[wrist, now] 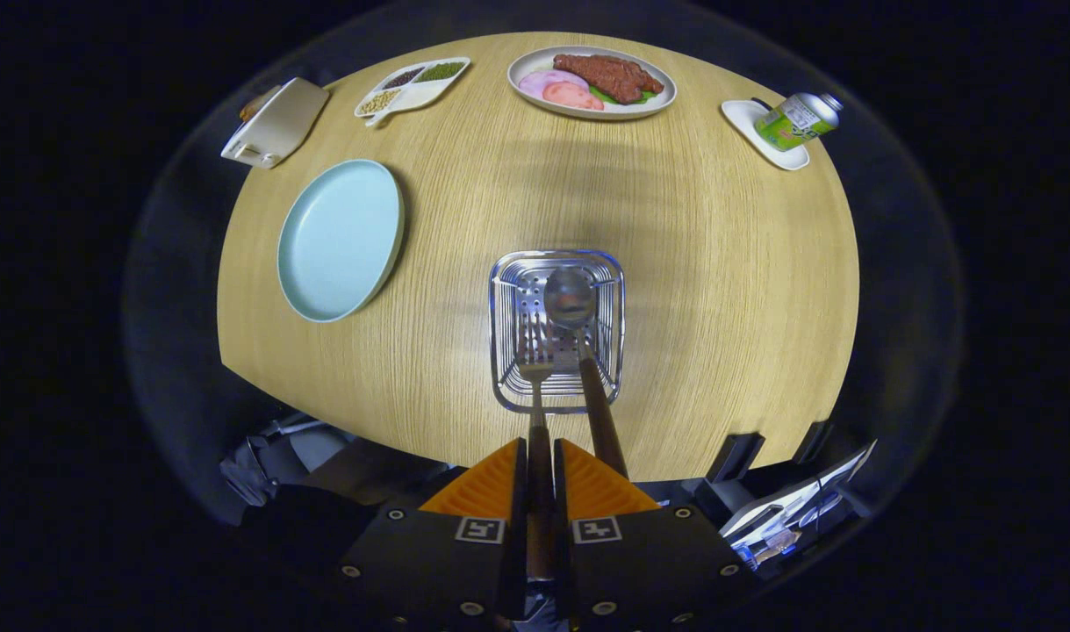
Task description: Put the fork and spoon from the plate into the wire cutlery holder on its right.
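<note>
The wire cutlery holder (508, 290) stands on the wooden table just ahead of my fingers, seen from above. A spoon (570, 299) with a brown handle stands in it, bowl down, its handle leaning out toward my right finger. My gripper (539, 449) is shut on the fork (535, 362) by its brown handle. The fork's tines point down into the holder's near side, beside the spoon. The light blue plate (340, 239) lies to the left of the holder with nothing on it.
Beyond the holder stand a plate of meat and vegetables (592, 82), a divided dish of beans (412, 85), a white box (276, 123) and a green can on a small white dish (796, 121). The table's near edge (394, 439) runs just under my fingers.
</note>
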A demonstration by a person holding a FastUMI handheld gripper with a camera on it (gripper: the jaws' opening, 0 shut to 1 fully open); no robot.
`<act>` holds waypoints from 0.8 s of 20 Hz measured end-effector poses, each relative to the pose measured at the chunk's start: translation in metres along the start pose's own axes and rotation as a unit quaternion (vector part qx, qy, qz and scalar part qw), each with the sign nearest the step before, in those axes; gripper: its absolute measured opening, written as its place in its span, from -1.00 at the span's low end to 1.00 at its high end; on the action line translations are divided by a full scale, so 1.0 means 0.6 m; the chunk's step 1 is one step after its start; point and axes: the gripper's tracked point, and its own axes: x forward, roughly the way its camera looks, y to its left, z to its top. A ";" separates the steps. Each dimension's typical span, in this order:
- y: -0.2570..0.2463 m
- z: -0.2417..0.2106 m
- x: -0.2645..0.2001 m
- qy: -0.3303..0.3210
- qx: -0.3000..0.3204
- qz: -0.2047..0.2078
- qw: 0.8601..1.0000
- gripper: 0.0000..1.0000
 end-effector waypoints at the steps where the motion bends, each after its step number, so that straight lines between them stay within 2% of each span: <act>1: -0.001 0.006 -0.007 -0.015 0.007 0.003 1.000 -0.68; 5: 0.012 0.034 -0.053 -0.093 0.040 0.030 0.994 -0.53; 7: 0.033 0.053 -0.085 -0.138 0.059 0.059 0.987 -0.40; 9: 0.033 0.074 -0.119 -0.195 0.056 0.057 0.977 -0.34; 10: 0.036 0.088 -0.141 -0.229 0.052 0.056 0.970 -0.31; 13: 0.060 0.126 -0.217 -0.323 0.058 0.080 0.941 -0.05; 16: 0.065 0.160 -0.296 -0.424 0.055 0.087 0.900 0.17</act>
